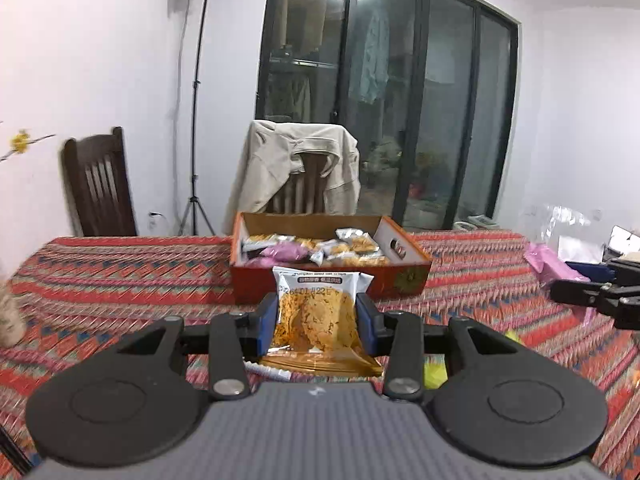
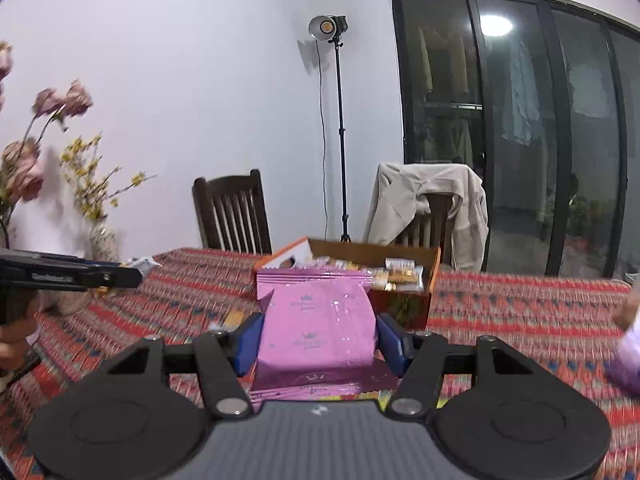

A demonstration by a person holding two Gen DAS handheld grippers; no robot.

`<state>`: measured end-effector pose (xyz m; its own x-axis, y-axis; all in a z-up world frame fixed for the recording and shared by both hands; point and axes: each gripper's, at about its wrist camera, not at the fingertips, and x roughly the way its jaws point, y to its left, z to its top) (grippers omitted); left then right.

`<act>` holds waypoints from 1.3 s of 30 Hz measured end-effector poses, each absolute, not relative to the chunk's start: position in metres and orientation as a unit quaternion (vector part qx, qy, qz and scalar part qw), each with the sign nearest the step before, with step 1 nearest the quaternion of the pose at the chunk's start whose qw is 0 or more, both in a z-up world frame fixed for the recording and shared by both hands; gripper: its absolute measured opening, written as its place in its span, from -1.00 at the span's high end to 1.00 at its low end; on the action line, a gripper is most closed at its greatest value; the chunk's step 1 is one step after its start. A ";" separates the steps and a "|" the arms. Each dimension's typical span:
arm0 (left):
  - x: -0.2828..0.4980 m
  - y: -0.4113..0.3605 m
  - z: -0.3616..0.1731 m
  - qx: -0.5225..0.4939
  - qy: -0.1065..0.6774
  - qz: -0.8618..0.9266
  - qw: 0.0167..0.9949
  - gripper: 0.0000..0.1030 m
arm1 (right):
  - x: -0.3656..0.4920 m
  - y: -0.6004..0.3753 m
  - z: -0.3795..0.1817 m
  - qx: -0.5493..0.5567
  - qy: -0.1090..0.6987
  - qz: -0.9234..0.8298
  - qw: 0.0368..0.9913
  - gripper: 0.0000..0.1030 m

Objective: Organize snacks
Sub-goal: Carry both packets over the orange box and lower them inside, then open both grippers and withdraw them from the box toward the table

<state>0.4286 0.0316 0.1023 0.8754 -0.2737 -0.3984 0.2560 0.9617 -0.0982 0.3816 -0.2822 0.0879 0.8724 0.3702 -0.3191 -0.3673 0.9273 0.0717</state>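
My left gripper is shut on a clear packet of oat crisps and holds it upright above the table, short of the open orange cardboard box. The box holds several snack packets, clear ones and a pink one. My right gripper is shut on a pink snack packet, also held above the table in front of the same box. The right gripper shows at the right edge of the left wrist view, and the left gripper at the left edge of the right wrist view.
The table has a red patterned cloth. Small yellow items lie on it near me. Two wooden chairs stand behind, one draped with a beige jacket. A vase of flowers stands at the table's left. A lamp stand is by the wall.
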 end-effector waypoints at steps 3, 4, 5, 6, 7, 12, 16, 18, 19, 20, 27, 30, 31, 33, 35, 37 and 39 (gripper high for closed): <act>0.474 0.030 0.113 -0.037 0.221 -0.136 0.965 0.20 | 0.422 -0.283 0.102 0.010 0.167 0.199 0.966 -0.17; 0.489 0.029 0.116 -0.043 0.226 -0.136 0.964 0.20 | 0.436 -0.283 0.106 0.009 0.168 0.203 0.965 -0.17; 0.507 0.027 0.120 -0.046 0.232 -0.138 0.962 0.20 | 0.451 -0.282 0.110 0.010 0.170 0.205 0.964 -0.17; 0.523 0.024 0.123 -0.045 0.235 -0.140 0.961 0.20 | 0.468 -0.282 0.114 0.012 0.174 0.207 0.963 -0.17; 0.537 0.021 0.125 -0.046 0.238 -0.139 0.960 0.20 | 0.486 -0.282 0.117 0.014 0.180 0.210 0.961 -0.17; 0.626 -0.002 0.123 -0.056 0.273 -0.143 0.950 0.18 | 0.586 -0.270 0.122 0.024 0.223 0.204 0.953 -0.17; 0.693 -0.021 0.101 -0.057 0.328 -0.130 0.934 0.18 | 0.669 -0.260 0.102 0.053 0.286 0.189 0.938 -0.17; 0.718 -0.031 0.085 -0.055 0.354 -0.116 0.926 0.18 | 0.701 -0.255 0.084 0.047 0.315 0.161 0.934 -0.17; 0.726 -0.036 0.076 -0.053 0.364 -0.114 0.923 0.18 | 0.713 -0.253 0.075 0.039 0.327 0.144 0.933 -0.17; 0.735 -0.040 0.069 -0.054 0.372 -0.109 0.920 0.18 | 0.723 -0.250 0.066 0.030 0.337 0.132 0.932 -0.17; 0.764 -0.067 0.023 -0.048 0.402 -0.102 0.909 0.08 | 0.747 -0.248 0.014 0.005 0.383 0.088 0.919 -0.18; 0.763 -0.076 0.019 -0.030 0.396 -0.117 0.910 -0.16 | 0.746 -0.249 0.005 -0.006 0.384 0.084 0.919 -0.25; 0.760 -0.076 0.020 -0.026 0.393 -0.122 0.911 -0.22 | 0.745 -0.249 0.004 -0.011 0.383 0.084 0.920 -0.31; 0.759 -0.076 0.022 -0.020 0.391 -0.121 0.912 -0.23 | 0.744 -0.250 0.005 -0.019 0.379 0.085 0.921 -0.50; 0.758 -0.074 0.026 -0.016 0.391 -0.121 0.912 -0.28 | 0.743 -0.252 0.009 -0.018 0.375 0.086 0.923 -0.51; 0.753 -0.071 0.033 -0.012 0.386 -0.119 0.914 -0.35 | 0.741 -0.256 0.016 -0.012 0.371 0.088 0.924 -0.51; 0.746 -0.066 0.042 -0.007 0.383 -0.120 0.916 -0.38 | 0.737 -0.259 0.023 -0.011 0.368 0.087 0.926 -0.52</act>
<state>0.7461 -0.0664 0.0416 0.6784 -0.2255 -0.6992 0.2146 0.9710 -0.1050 0.7367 -0.2589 0.0232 0.7135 0.1530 -0.6838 -0.1699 0.9845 0.0430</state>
